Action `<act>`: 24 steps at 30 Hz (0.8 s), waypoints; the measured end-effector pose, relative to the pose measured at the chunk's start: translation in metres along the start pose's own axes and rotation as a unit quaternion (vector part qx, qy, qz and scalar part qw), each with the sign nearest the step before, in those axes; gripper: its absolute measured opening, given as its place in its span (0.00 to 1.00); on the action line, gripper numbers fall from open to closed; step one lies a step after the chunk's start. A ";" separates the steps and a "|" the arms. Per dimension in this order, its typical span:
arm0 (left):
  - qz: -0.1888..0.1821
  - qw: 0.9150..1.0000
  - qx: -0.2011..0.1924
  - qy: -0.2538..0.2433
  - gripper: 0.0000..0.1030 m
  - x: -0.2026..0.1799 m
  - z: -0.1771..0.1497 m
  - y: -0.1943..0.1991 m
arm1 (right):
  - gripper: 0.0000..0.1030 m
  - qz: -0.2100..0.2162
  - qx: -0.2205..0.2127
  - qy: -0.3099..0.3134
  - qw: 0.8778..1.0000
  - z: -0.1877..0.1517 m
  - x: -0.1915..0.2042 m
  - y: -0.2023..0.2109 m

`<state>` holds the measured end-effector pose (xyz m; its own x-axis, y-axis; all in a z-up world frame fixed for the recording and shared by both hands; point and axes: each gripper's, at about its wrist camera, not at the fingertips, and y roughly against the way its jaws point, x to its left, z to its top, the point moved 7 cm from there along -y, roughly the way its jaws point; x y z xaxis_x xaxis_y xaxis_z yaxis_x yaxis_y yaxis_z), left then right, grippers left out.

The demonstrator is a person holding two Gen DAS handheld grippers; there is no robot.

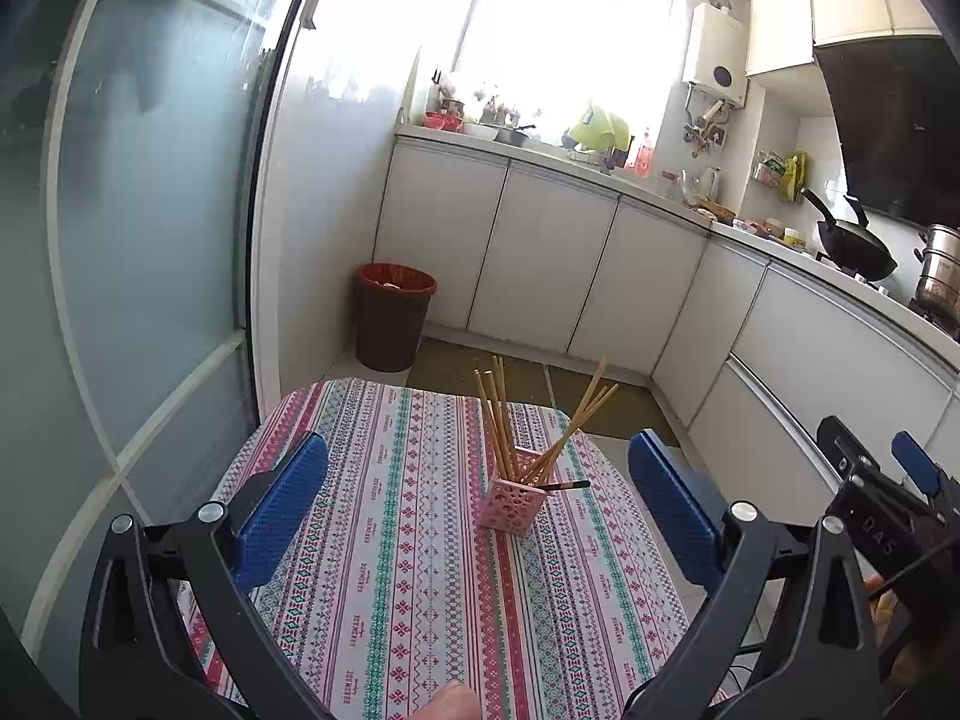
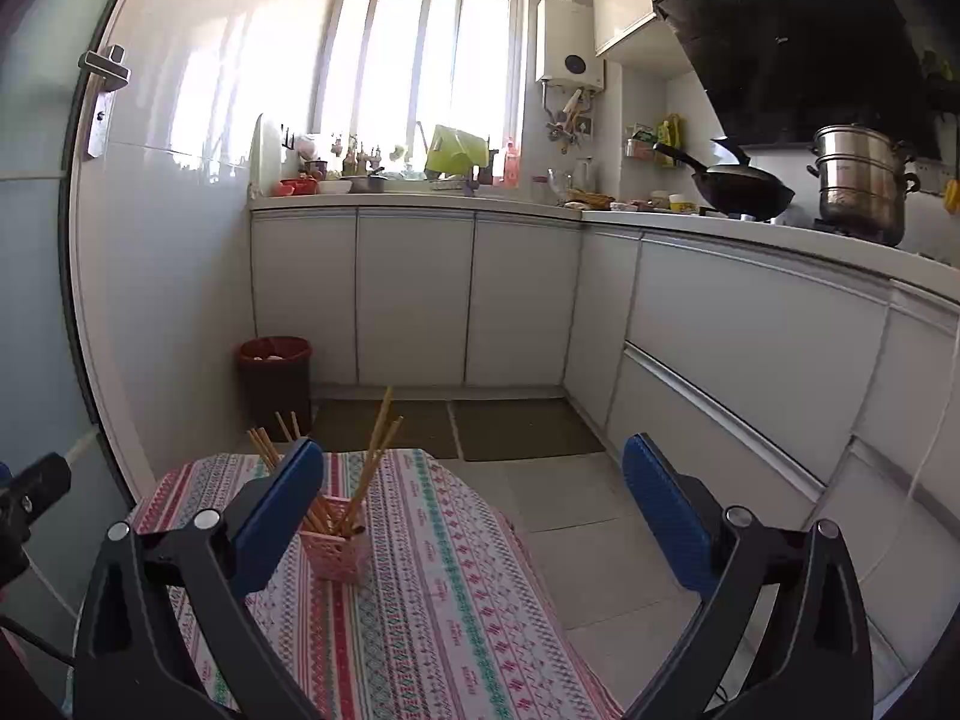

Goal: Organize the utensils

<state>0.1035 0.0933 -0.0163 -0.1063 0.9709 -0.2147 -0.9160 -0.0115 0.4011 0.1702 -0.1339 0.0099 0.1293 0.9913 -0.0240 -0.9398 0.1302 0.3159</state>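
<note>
patterned tablecloth (image 1: 420, 570) holds pink holder (image 1: 510, 507) near its far edge.

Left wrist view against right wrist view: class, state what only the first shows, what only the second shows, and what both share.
Only the left wrist view shows a dark-tipped stick lying across the holder's rim, and the right claw at its edge.

Only the right wrist view shows the metal door handle.

Both share the pink perforated plastic holder of wooden chopsticks on the patterned striped tablecloth, the dark red bin, black wok and steel stacked pot.
</note>
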 end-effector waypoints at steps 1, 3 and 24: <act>0.001 1.000 -0.001 -0.005 0.93 -0.006 0.000 0.006 | 0.94 -0.006 0.005 0.000 1.000 -0.003 -0.005 0.007; 0.000 1.000 0.001 -0.020 0.93 -0.017 -0.002 0.016 | 0.94 0.001 0.026 -0.011 1.000 -0.009 -0.013 0.017; -0.009 0.997 0.008 -0.074 0.93 -0.048 -0.011 0.039 | 0.94 0.025 0.089 -0.075 0.993 -0.036 -0.044 0.049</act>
<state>0.0687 0.0437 -0.0001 -0.0314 0.9955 -0.0889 -0.9103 0.0083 0.4138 0.1072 -0.1708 -0.0076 0.1422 0.9809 0.1325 -0.8767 0.0627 0.4769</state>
